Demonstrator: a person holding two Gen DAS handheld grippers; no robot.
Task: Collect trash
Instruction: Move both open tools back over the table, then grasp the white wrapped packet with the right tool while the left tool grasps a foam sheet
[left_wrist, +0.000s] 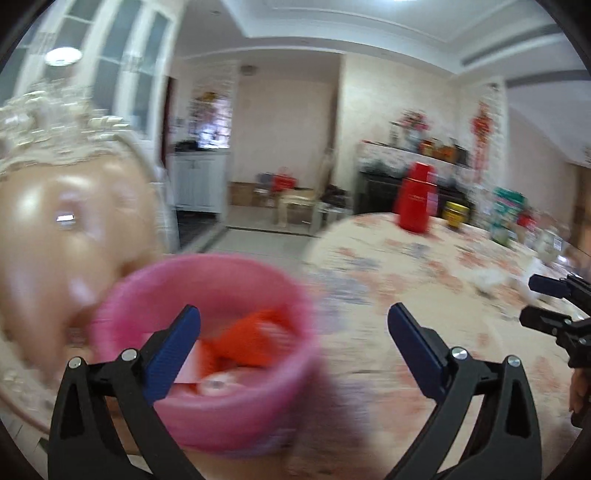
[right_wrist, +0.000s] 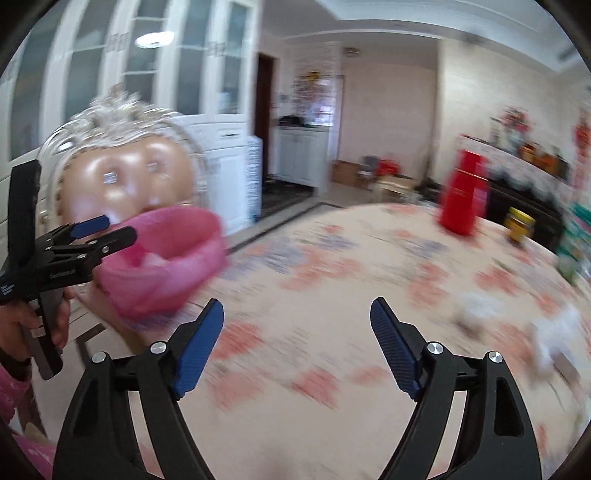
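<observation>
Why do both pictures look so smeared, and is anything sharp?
Left wrist view: motion blur smears the pink bin and floral tablecloth; only the left gripper, jaws wide apart, is crisp. Right wrist view: the same streaking, the right gripper sharp, glare on the padded chair back; the fisheye bends the room's edges.

The left wrist view looks forward past its own gripper (left_wrist: 294, 349), close over a pink round plastic bin (left_wrist: 207, 354) at the edge of the floral-clothed round worktop (left_wrist: 406, 280), facing the far room. The right wrist view sits a little farther back and to the right, over the worktop (right_wrist: 332, 280), facing much the same way. Both share the bin (right_wrist: 166, 254), a tall red flask (left_wrist: 417, 199) (right_wrist: 465, 195) and, blurred, probably the same cream padded chair back (left_wrist: 62, 221) (right_wrist: 125, 184).
</observation>
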